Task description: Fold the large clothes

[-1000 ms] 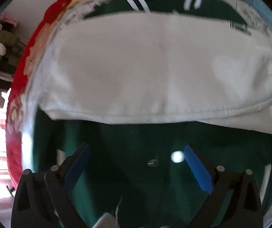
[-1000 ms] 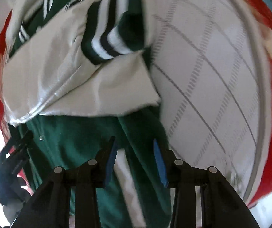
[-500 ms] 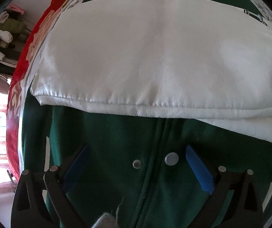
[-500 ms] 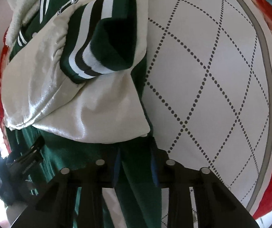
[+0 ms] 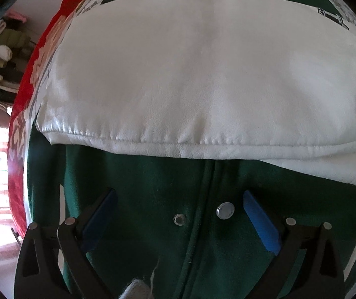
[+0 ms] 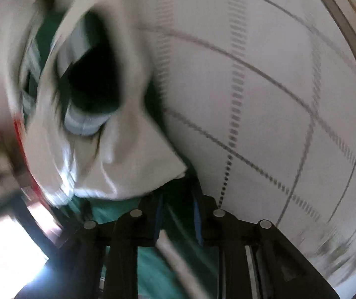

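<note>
Low in both views, the thick, floppy jacket (image 5: 153, 199) sits between the wide-open left claw (image 5: 178, 205), while the right claw (image 6: 178, 214), which has just been closing, pinches its green hem, a sound hold.

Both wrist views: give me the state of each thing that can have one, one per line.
Jacket: lying front up, white sleeves folded across the green body.
Upper white sleeve: laid flat across the chest.
Front snaps: undone near the hem.
Striped cuff: blurred, resting on the sleeve.
Left gripper: open, above the hem, gripping nothing.
Right gripper: jaws just closing, pinching the jacket's green edge.
Quilted cover: spread flat.
</note>
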`<state>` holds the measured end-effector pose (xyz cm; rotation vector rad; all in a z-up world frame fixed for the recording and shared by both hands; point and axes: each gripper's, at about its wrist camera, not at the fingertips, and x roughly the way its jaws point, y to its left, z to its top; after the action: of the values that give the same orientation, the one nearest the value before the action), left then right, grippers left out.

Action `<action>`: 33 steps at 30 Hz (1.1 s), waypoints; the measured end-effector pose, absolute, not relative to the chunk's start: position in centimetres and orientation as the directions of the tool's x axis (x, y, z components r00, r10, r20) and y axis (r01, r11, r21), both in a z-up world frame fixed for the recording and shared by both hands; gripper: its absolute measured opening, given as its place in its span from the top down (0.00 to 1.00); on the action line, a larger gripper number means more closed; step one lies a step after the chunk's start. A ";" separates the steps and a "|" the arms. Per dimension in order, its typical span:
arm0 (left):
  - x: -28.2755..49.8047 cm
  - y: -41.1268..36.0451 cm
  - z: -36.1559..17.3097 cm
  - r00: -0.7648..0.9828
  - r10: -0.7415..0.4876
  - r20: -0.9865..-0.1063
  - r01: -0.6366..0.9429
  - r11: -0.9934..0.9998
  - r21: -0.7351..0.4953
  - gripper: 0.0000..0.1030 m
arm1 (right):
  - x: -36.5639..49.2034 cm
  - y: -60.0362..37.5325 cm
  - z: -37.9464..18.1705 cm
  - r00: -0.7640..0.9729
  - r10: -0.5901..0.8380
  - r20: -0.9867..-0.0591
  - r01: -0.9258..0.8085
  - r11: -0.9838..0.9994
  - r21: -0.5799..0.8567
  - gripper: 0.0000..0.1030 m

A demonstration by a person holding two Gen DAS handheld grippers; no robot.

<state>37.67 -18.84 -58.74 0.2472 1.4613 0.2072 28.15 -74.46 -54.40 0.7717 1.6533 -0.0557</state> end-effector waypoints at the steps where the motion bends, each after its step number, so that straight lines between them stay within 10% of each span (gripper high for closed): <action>1: 37.7 -18.7 -58.8 0.100 0.282 -0.954 0.008 0.959 0.285 0.00 | 28.6 -73.6 -53.9 -0.048 0.397 -0.916 0.433 0.835 0.340 0.81; 6: 37.7 -17.8 -58.7 0.099 0.246 -0.964 0.012 0.969 0.248 0.00 | 28.5 -74.8 -54.9 -0.094 0.374 -0.923 0.457 0.839 0.294 0.85; 13: 33.7 -12.4 -53.0 0.106 0.228 -0.968 -0.003 0.973 0.229 0.00 | 22.9 -74.1 -50.5 -0.177 0.438 -0.881 0.422 0.843 0.334 0.55; 22: 24.4 -9.1 -54.8 0.008 0.200 -0.980 0.019 0.980 0.200 0.00 | 7.7 -70.0 -53.0 -0.242 0.473 -0.847 0.504 0.807 0.307 0.55; 29: 22.0 -11.7 -59.4 0.051 0.222 -0.974 0.146 0.963 0.227 0.00 | 3.9 -68.5 -52.5 -0.152 0.397 -0.905 0.574 0.781 0.246 0.97; 33: 22.2 -10.9 -59.6 0.041 0.189 -0.981 0.142 0.971 0.193 0.00 | 2.4 -70.4 -54.3 -0.250 0.339 -0.907 0.596 0.792 0.131 1.00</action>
<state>22.19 -10.87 -59.55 0.2648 1.5352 0.0371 2.41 -70.45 -54.30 0.7122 1.8620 -0.2867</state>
